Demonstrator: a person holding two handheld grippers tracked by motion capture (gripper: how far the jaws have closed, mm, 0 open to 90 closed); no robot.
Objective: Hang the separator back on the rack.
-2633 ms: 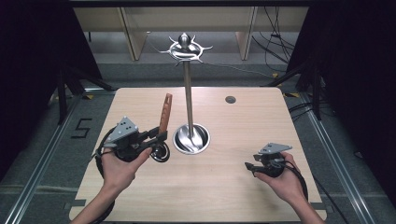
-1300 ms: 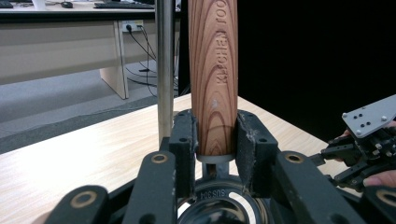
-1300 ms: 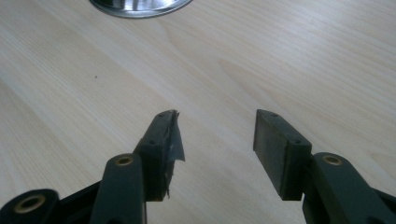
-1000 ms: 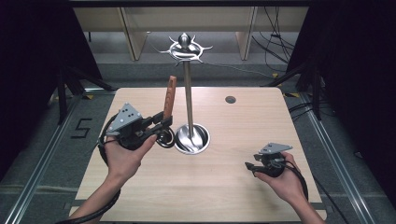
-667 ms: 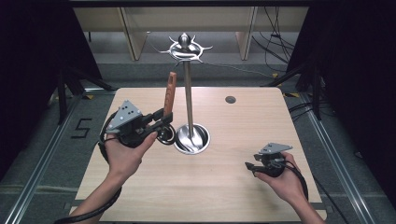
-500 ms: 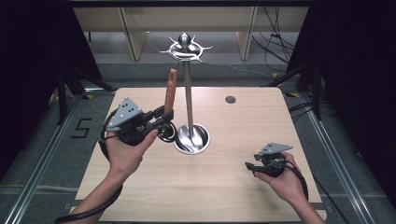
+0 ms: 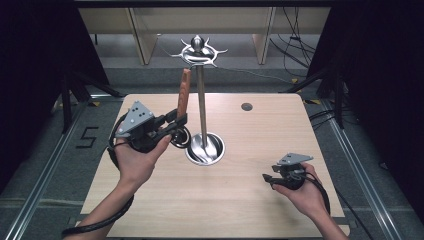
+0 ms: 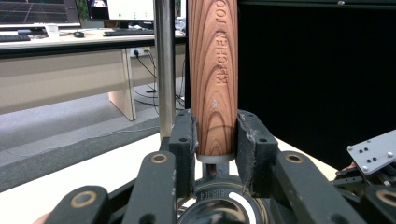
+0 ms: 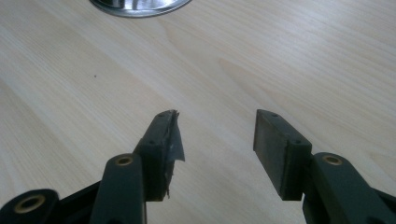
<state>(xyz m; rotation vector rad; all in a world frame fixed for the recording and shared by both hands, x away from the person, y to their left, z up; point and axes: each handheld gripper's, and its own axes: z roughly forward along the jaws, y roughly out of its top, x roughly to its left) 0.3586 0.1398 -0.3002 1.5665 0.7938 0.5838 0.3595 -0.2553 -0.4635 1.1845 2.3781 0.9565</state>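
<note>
Wood-handled utensil (image 7: 183, 95) upright, steel head at bottom, just beside stand's pole, above table.

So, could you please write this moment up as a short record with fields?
Left gripper: shut on the wooden-handled utensil, held upright beside the stand's pole
Utensil end: round metal part below the jaws
Stand: metal pole on a round base, hooks at the top
Right gripper: open, nothing between its jaws, low over the table
</note>
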